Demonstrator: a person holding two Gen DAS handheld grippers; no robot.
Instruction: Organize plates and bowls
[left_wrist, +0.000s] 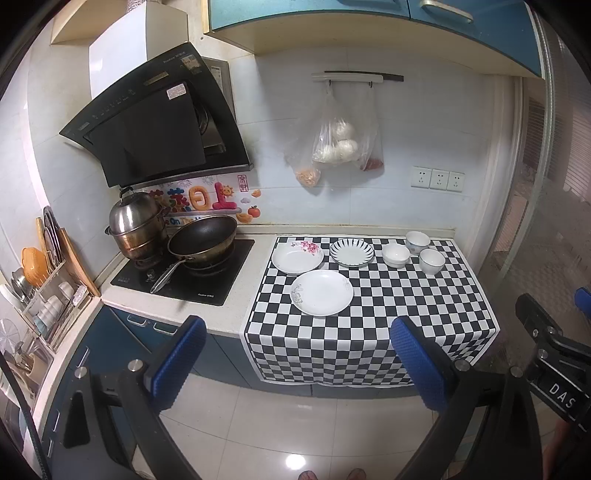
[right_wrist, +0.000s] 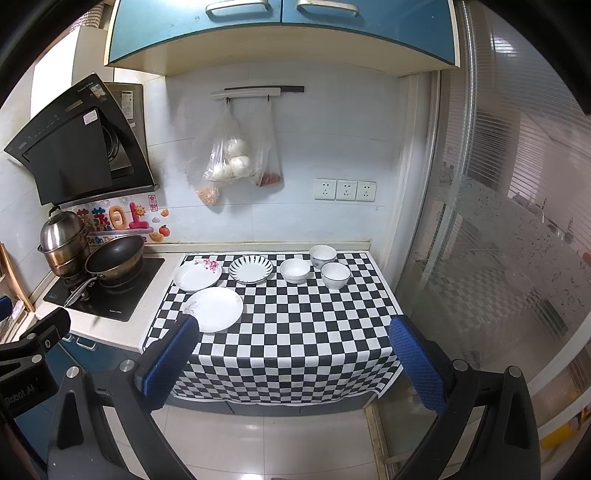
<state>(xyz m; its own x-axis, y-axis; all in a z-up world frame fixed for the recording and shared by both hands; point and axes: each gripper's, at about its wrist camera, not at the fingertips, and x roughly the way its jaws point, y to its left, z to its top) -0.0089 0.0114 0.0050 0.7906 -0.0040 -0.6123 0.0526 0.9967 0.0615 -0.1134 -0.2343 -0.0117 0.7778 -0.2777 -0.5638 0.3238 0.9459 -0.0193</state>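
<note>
Left wrist view looks down on a kitchen counter (left_wrist: 236, 295) with a black-and-white checked cloth (left_wrist: 369, 314) spread over its right part and hanging over the front edge; the left claw (left_wrist: 299, 354) hangs in front of the counter, above the floor, its blue-padded fingers spread wide with nothing between them. Three plates and three bowls sit on the cloth, all apart from both claws; a plain white plate (left_wrist: 322, 292) with a faint grey pattern lies nearest the front; behind it to the left is a plate with pink flowers (left_wrist: 297, 257), and beside that a striped plate (left_wrist: 351, 252) with dark radial lines. To the right a white bowl (left_wrist: 395, 255) stands near the striped plate; a flower-printed bowl (left_wrist: 417, 242) is behind it toward the wall, and a blue-rimmed bowl (left_wrist: 431, 260) sits furthest right. Left of the cloth a wok (left_wrist: 202, 240) and a steel pot (left_wrist: 136, 225) stand on the black hob (left_wrist: 184, 277); plastic bags (left_wrist: 340, 144) hang on the wall. Right wrist view shows the right claw (right_wrist: 293, 362) likewise released, fingers wide apart and empty, held before the cloth's front edge; its left finger overlaps the white plate's near rim in the picture, though contact cannot be told.
</note>
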